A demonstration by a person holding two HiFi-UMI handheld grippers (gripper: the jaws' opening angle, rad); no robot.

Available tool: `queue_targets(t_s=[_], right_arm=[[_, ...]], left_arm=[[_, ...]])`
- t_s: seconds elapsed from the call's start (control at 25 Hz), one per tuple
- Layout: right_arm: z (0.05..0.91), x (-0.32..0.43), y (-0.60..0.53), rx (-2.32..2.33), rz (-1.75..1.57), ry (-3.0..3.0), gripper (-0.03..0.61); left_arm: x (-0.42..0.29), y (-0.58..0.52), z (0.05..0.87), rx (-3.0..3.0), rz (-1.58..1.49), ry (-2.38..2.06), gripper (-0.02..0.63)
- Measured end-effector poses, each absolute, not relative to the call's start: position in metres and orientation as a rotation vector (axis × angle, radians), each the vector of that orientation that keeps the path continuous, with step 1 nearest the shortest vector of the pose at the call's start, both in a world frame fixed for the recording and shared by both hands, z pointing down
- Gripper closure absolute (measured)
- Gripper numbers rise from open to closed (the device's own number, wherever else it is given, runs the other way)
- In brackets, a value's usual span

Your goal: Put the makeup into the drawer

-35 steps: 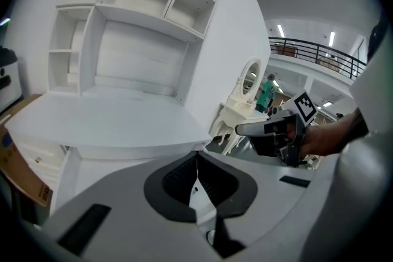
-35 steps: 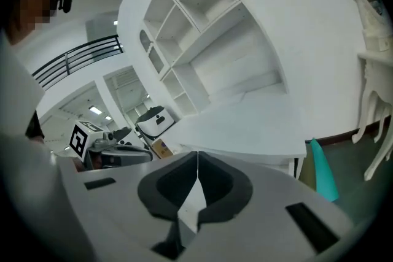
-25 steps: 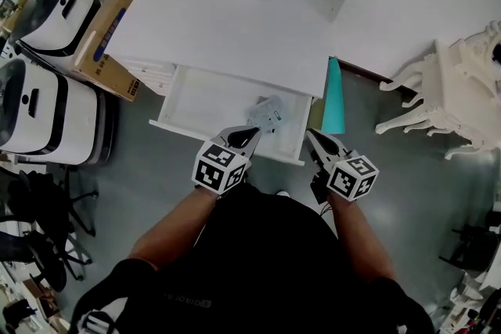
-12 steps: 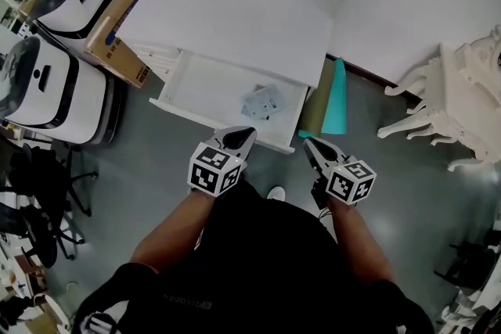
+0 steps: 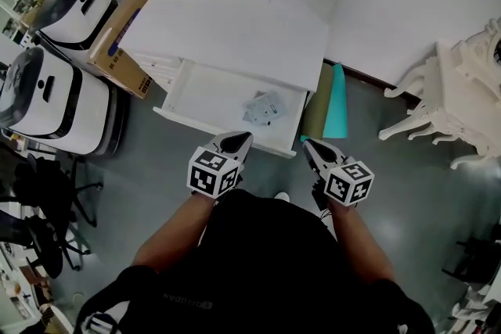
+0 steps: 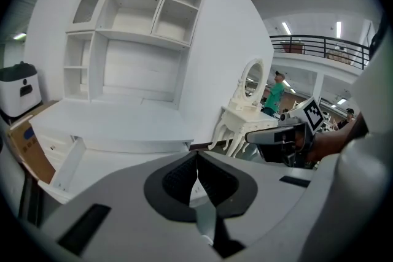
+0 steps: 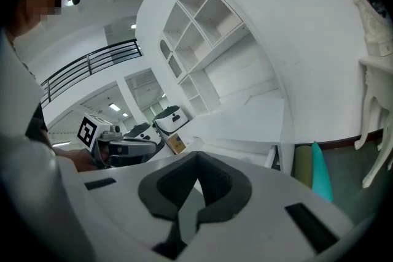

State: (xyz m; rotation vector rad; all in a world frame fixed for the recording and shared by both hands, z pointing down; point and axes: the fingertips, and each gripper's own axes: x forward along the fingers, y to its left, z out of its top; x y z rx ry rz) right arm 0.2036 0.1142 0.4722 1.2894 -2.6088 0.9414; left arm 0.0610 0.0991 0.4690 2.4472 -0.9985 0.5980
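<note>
- Makeup (image 5: pixel 262 107), a small pale packet, lies flat in the open drawer (image 5: pixel 205 94) of the white surface (image 5: pixel 235 35). That surface is the largest thing ahead of both pairs of jaws. The packet sits just beyond the left jaws and a little to their right, toward the drawer's right end.
- A white shelf unit (image 6: pixel 136 21) rises from the back of the surface, far beyond both pairs of jaws.
- Two white machines (image 5: pixel 47 102) with black trim stand on the floor (image 5: pixel 156 168), well to the left of the left jaws. A cardboard box (image 5: pixel 117 43) stands between the farther one and the surface.
- A white carved table (image 5: pixel 458 102) stands well off to the right of the right jaws.
- Two rolled mats (image 5: pixel 337 99), one olive and one teal, lie side by side at the right end of the surface, just ahead of the right jaws.
- The left gripper (image 5: pixel 237 139) is held with its tips at the drawer's front rim in the head view. In its own view the jaws are closed, pad against pad at the tips, with nothing between them.
- The right gripper (image 5: pixel 311 146) is held over the floor, just beside the drawer's right front corner. Its jaws are closed too and grip nothing.
- The two grippers are level with each other and near together, each pointing toward the surface.
</note>
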Motion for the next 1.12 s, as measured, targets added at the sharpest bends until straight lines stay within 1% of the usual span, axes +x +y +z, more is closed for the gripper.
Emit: queue_targets(t_s=[0.56, 1.12], right_arm=[[0.478, 0.159, 0.111, 1.417, 0.932, -2.528, 0.552], [0.480, 0.150, 0.124, 1.450, 0.918, -2.474, 0.552]], left_arm=[[0.020, 0.093, 0.471, 2.483, 0.638, -0.878, 0.603], [0.012, 0.100, 0.468, 2.510, 0.620, -0.829, 0.603]])
